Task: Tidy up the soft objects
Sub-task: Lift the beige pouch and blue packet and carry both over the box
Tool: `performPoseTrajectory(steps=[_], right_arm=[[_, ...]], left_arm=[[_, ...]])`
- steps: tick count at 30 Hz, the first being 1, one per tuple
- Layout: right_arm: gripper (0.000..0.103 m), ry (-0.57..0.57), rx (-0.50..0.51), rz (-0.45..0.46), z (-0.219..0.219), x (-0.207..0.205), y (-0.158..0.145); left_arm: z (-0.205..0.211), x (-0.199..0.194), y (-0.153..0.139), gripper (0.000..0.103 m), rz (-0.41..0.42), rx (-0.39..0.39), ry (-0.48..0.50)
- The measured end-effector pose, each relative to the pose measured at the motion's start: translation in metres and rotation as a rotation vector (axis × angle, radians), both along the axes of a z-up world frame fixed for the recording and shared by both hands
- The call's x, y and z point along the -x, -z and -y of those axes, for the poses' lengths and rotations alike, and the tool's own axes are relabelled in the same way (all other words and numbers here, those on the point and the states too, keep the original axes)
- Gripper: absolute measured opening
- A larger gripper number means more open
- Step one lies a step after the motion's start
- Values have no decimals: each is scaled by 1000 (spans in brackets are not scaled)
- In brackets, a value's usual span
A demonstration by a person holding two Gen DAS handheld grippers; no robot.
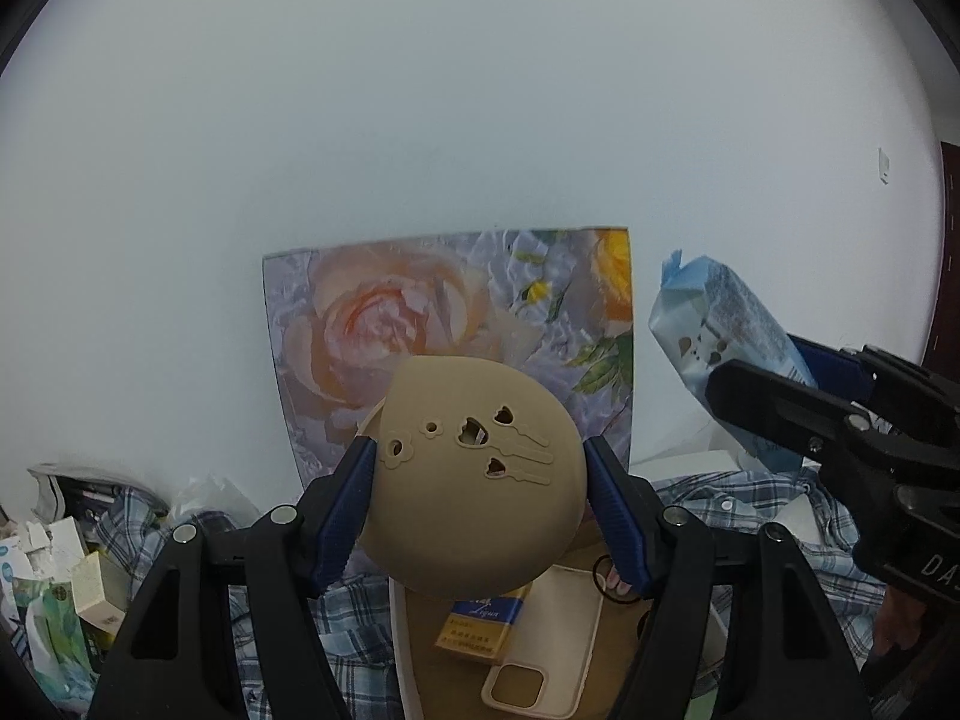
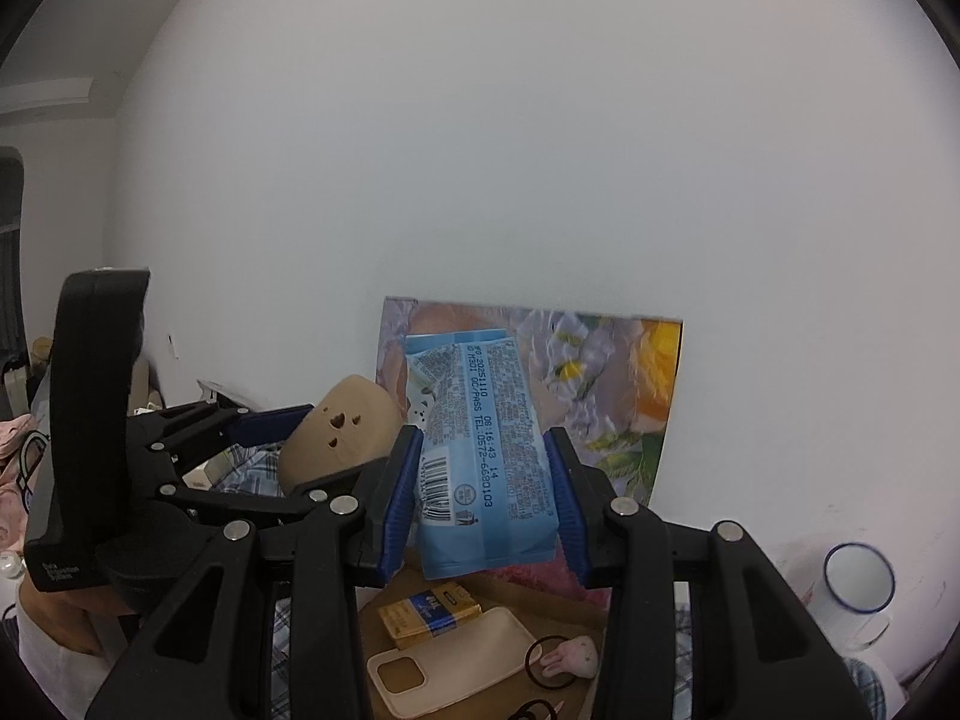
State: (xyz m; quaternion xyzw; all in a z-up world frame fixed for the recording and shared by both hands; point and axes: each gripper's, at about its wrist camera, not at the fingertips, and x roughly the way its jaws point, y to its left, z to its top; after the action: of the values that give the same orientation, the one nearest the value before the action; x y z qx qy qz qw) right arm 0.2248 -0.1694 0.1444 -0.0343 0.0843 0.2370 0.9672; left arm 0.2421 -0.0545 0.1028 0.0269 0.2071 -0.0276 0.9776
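Note:
My left gripper (image 1: 477, 498) is shut on a tan rounded soft object (image 1: 474, 480) with heart-shaped and flower-shaped cut-outs, held above the tray. The same tan object (image 2: 339, 432) shows at the left in the right wrist view. My right gripper (image 2: 483, 501) is shut on a light-blue soft packet (image 2: 480, 456) printed with text and a barcode, held upright. In the left wrist view that blue packet (image 1: 720, 336) sits at the right, gripped by the right gripper's fingers (image 1: 774, 402).
Below lies a tray (image 2: 594, 612) with a yellow-blue carton (image 2: 429, 612), a beige phone case (image 2: 450, 660), black hair ties (image 2: 549, 666) and a small pink bunny (image 2: 573, 657). A flower picture (image 1: 450, 324) leans on the white wall. A plaid shirt (image 1: 354, 648), boxes (image 1: 90, 588) and a white enamel mug (image 2: 858, 588) surround it.

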Motion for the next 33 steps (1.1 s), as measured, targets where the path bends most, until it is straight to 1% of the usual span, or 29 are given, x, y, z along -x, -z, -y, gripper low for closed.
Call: performPoseTrajectory(steps=[5, 12, 18, 21, 25, 33], right_arm=[[40, -7, -4, -53, -2, -16, 21], [40, -9, 21, -98, -8, -35, 49], [40, 17, 38, -168, -8, -52, 70], [40, 26, 43, -202, -7, -61, 79], [40, 43, 77, -233, -9, -69, 90], [40, 46, 100, -308, -13, -83, 111]], left_arm=[[-7, -10, 15, 71, -45, 15, 0], [-8, -29, 37, 71, -109, 21, -6], [-13, -43, 57, 71, -169, 25, -21], [-13, -48, 66, 71, -195, 20, -20], [-10, -55, 75, 71, -227, 16, -9], [-9, -67, 94, 71, -300, 8, 0]])
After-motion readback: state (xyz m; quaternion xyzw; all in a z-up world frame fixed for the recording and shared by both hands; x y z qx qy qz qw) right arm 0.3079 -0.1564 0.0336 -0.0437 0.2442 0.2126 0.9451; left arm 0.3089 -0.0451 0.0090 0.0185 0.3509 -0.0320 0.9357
